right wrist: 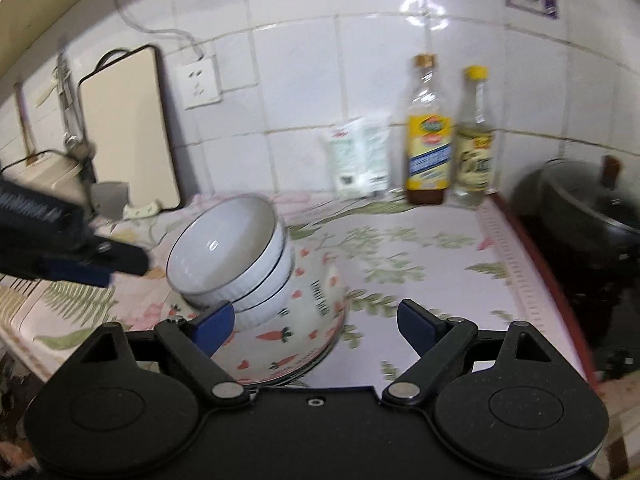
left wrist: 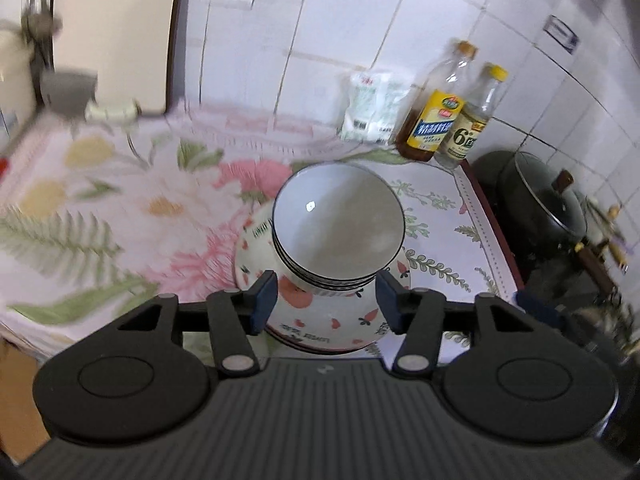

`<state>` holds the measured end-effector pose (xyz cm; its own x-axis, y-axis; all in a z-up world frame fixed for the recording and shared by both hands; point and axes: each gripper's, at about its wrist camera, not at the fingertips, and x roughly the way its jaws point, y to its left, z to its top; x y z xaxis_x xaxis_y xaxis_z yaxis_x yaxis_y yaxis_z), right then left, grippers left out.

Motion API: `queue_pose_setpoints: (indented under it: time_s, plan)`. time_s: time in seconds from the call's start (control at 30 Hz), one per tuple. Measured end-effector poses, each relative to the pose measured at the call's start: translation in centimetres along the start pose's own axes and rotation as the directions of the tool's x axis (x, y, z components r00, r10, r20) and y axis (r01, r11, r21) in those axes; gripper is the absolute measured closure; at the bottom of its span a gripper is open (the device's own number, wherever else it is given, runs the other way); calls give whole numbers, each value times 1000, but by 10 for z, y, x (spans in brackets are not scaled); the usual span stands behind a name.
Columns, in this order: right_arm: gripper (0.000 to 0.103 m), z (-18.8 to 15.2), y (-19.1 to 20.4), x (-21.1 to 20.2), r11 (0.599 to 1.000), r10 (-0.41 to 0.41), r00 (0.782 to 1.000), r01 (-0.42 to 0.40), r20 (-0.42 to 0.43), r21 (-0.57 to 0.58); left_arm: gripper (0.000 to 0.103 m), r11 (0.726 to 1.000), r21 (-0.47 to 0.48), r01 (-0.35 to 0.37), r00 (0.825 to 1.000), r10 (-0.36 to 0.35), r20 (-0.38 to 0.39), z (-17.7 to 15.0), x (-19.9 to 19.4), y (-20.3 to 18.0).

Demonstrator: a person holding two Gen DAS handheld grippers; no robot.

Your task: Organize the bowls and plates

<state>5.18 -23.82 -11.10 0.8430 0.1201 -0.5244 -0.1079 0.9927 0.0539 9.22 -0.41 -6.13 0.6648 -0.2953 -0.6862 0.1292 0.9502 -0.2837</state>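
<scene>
The stack of white ribbed bowls with dark rims [left wrist: 338,224] leans in the carrot-patterned ceramic plates [right wrist: 296,344] on my floral tablecloth [left wrist: 120,208]. My left gripper [left wrist: 326,300] hovers with fingers spread wide around the stack's base, touching nothing I can see; my right gripper [right wrist: 316,326] is likewise spread and empty just beside the plates. Behind stand two glass condiment bottles [right wrist: 448,136] against the white tiled wall [right wrist: 320,60], with a black lidded pot [left wrist: 548,196] off to the right.
</scene>
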Motion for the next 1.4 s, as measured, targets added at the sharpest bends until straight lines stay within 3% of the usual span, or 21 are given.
queue_pose_setpoints:
  time_s: [0.2, 0.23, 0.27, 0.33, 0.4, 0.57, 0.77, 1.0, 1.4]
  plan:
    - [4, 29, 2, -40, 995, -103, 994, 102, -33, -8, 36, 995, 68, -71, 997, 68, 46, 1, -46, -10]
    - [4, 33, 3, -48, 994, -113, 993, 113, -40, -5, 25, 996, 55, -64, 996, 61, 58, 0, -53, -10]
    - [4, 37, 3, -56, 994, -114, 993, 114, -45, -3, 16, 998, 38, -50, 997, 47, 69, 0, -61, -9]
    - [4, 44, 1, -73, 995, -97, 995, 98, -37, 11, 13, 999, 11, -48, 994, 47, 98, -1, -75, -7]
    - [4, 48, -1, -87, 995, -91, 996, 92, -23, 29, 10, 995, 23, -92, 988, 88, 127, -2, -87, -11]
    - [4, 53, -2, -108, 995, -94, 994, 96, -58, 26, 7, 978, 39, -204, 964, 194, 180, -5, -109, -24]
    - [4, 47, 3, -124, 992, -127, 990, 127, -55, 11, 7, 980, 39, -196, 966, 187, 178, -18, -117, -27]
    - [4, 36, 15, -128, 988, -152, 988, 150, -40, -45, 7, 961, 91, -262, 951, 241, 193, -37, -110, -35]
    - [4, 24, 19, -127, 980, -192, 981, 191, -11, -61, 7, 954, 84, -288, 953, 276, 124, -47, -95, -27]
